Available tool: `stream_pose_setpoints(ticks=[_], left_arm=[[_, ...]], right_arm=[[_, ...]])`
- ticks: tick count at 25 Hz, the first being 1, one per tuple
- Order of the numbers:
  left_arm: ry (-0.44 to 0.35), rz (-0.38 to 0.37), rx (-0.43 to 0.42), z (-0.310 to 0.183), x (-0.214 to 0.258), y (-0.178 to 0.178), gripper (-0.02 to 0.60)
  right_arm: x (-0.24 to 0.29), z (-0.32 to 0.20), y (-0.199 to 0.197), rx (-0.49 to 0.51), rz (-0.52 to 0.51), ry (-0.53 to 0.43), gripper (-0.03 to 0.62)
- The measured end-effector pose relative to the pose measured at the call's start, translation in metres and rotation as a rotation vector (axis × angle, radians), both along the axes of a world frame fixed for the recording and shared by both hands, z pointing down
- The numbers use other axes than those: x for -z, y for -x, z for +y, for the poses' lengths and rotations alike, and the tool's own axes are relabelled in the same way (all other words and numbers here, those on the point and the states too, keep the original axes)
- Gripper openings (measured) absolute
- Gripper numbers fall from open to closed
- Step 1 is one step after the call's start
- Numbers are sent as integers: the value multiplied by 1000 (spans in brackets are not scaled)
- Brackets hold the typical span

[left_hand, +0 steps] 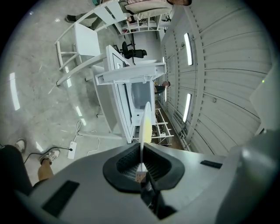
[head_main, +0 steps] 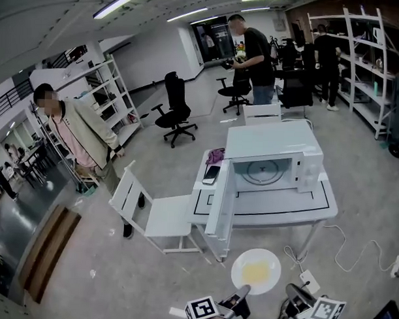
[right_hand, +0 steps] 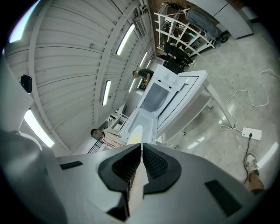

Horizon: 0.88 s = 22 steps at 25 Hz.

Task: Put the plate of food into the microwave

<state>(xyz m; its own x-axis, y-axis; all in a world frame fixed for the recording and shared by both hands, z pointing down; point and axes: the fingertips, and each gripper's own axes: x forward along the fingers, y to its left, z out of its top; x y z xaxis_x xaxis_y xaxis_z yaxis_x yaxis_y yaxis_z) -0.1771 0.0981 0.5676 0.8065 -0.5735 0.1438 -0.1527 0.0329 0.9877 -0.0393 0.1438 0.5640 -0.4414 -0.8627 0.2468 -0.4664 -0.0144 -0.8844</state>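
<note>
Bystander (head_main: 79, 133): stands at 9 o'clock of the table.
Chair (head_main: 159, 215): white, touching the table's 9 o'clock side.
Phone (head_main: 212, 174): dark, lies on the table at 9 o'clock of the microwave.
Door (head_main: 221, 199): swung fully open, pointing toward 6 o'clock.
Left gripper (head_main: 242, 293): jaws clamped on the plate rim at its 7 o'clock.
Plate (head_main: 256, 271): white, yellow food in the middle; carried level at 6 o'clock of the microwave, short of the table.
Microwave (head_main: 272, 148): white, cavity open with its turntable showing.
Table (head_main: 325, 196): white, bears the microwave.
Right gripper (head_main: 290, 291): jaws pinched on the plate rim at 4 o'clock.
</note>
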Motion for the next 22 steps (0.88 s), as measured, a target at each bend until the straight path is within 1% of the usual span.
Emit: stream_pose_setpoints(ticks=[2,6,8,9,11,14,16,18,22], left_arm=[[-1,-4,16,-12,-1,-7,15],[8,23,61,-36,3,-29,15],[8,20,79,-49,4,-41,15],[7,17,88,-57,4,-48,15],[4,12,108,-71,5,-61,15],[5,11,136,-88,8,-79,15],[6,5,151,-96,8,-90,15],[-1,-21,163,-104,5,-99,15],[-2,-39,196,-119,-1,-118,14]], right_arm=[[2,-18,-6,28,-5,-27,0],[0,-45,-27,66,-5,-2,0],[6,-63,-36,105,-11,-49,0],[6,-71,-43,117,-14,-55,0],[1,-85,-58,126,-19,-23,0],[11,-108,-72,183,-26,-86,0],[9,-115,-84,193,-32,-65,0],[4,-122,-97,203,-35,-46,0],[0,-139,-119,235,-40,-49,0]])
